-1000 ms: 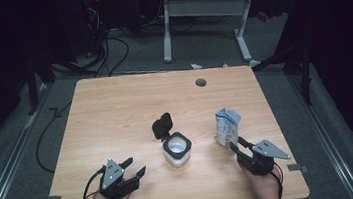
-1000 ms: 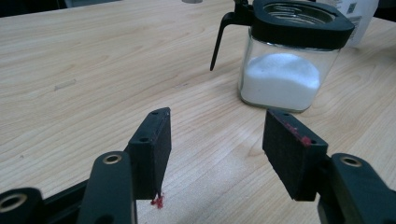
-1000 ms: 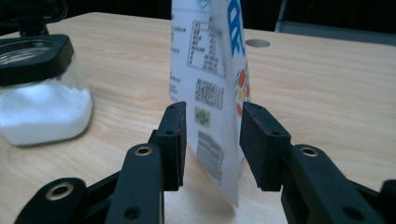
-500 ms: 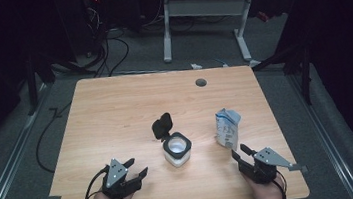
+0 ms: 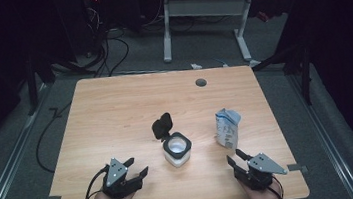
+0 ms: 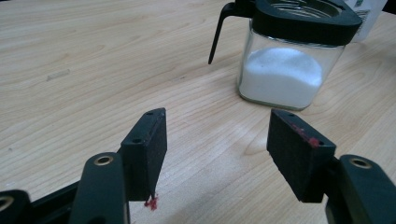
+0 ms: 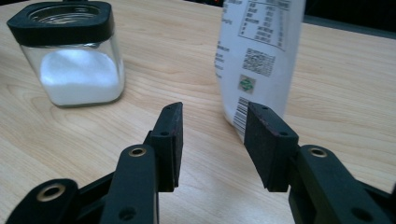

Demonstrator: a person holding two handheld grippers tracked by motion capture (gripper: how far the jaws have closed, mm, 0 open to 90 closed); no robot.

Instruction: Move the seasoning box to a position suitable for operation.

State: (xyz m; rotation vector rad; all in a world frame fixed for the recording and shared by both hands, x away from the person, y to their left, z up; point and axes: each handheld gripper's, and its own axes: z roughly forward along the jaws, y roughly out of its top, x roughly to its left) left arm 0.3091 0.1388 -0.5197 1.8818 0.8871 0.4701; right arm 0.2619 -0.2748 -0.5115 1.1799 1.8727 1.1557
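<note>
Wooden table (image 5: 116,116), left gripper (image 5: 131,174) low, right gripper (image 5: 236,159) low, jaws apart.

**Colours and patterns on the tabletop**

Tabletop (image 5: 116,116): light wood, fine grain lines, one dark grey round grommet (image 5: 200,82) at far edge.
Jar (image 5: 177,149): clear glass, black collar, black flip lid, white granules inside.
Bag (image 5: 228,128): white, black print, barcode, QR block, small green mark.
Left gripper (image 5: 134,168): black, grey plate on top; fingers (image 6: 148,149) black with red smears.
Right gripper (image 5: 235,157): black, grey plate, brass-coloured pivots.
Floor: grey.
</note>
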